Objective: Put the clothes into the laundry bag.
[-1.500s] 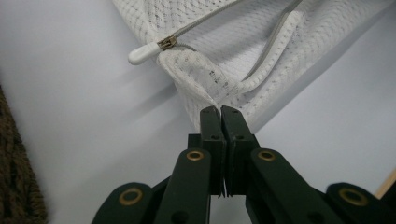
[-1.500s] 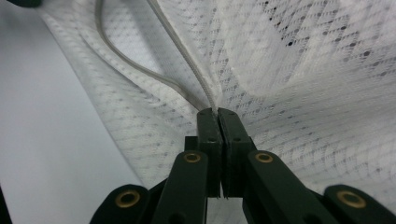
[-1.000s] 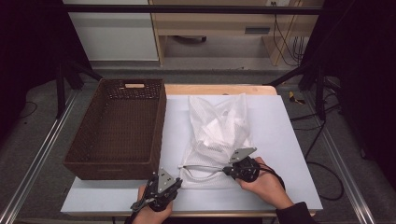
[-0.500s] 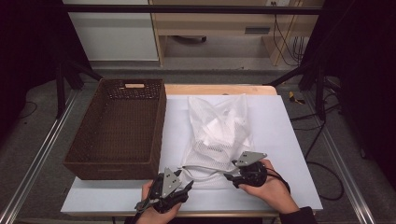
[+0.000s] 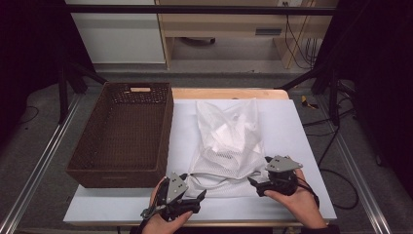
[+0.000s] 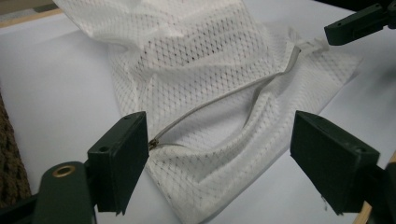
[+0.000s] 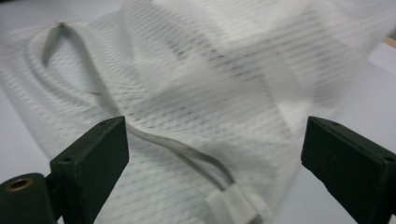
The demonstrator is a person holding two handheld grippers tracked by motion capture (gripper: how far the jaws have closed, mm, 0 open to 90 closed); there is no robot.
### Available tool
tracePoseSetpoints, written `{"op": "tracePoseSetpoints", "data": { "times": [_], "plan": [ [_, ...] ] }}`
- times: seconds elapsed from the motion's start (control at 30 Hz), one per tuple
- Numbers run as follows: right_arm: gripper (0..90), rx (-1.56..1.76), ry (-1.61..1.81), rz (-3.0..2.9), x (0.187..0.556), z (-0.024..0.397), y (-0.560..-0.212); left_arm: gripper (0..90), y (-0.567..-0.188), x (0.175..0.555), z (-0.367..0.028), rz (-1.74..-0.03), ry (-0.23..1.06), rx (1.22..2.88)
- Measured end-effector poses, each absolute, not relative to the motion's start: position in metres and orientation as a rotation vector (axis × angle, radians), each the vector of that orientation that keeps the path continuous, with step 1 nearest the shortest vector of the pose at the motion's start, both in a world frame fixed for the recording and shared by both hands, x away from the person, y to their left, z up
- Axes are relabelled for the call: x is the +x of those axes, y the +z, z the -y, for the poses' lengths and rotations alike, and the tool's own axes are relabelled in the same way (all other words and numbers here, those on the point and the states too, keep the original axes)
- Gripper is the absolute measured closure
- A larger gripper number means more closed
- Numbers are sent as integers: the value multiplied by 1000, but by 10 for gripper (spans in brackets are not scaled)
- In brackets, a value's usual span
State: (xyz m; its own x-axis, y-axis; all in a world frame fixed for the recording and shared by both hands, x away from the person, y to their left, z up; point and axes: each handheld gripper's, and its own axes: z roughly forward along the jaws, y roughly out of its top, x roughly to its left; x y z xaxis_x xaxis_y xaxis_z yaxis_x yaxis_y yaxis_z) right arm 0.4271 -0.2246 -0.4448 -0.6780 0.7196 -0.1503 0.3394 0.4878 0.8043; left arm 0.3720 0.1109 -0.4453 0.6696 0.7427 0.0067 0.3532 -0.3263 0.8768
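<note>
mesh bag [image 5: 228,146] (zip open), both grippers off

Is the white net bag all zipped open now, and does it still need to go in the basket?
Done, it seems: the zipper along the mesh bag gapes open, its pull near the left tool. In hand: nothing. The jaws of both the left tool and the right tool have just been opening and stand apart, with the bag lying between them ungripped. Left, probably: whatever sits inside is not out, and the brown basket looks empty.
</note>
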Motion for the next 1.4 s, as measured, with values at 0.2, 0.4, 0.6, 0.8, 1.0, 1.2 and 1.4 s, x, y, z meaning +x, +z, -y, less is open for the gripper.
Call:
{"op": "tracePoseSetpoints", "data": {
  "times": [0.2,0.4,0.6,0.8,1.0,1.2,1.4],
  "plan": [
    [61,1010,1063,-2134,432,251,-444,174,-436,373,-120,-870,521,1883],
    [68,1184,1046,-2061,439,274,-449,156,-426,376,-136,-897,544,1827],
    [78,1222,1045,-2032,440,281,-450,153,-415,379,-157,-937,579,1765],
    [83,1232,1043,-2023,441,284,-451,149,-409,376,-160,-933,571,1745],
    [83,1236,1038,-2028,441,284,-452,149,-402,372,-159,-901,567,1727],
    [83,1247,1025,-2026,442,285,-453,149,-394,370,-165,-895,587,1689],
    [86,1269,1011,-2020,443,288,-455,143,-387,372,-178,-912,612,1654]
  ]
}}
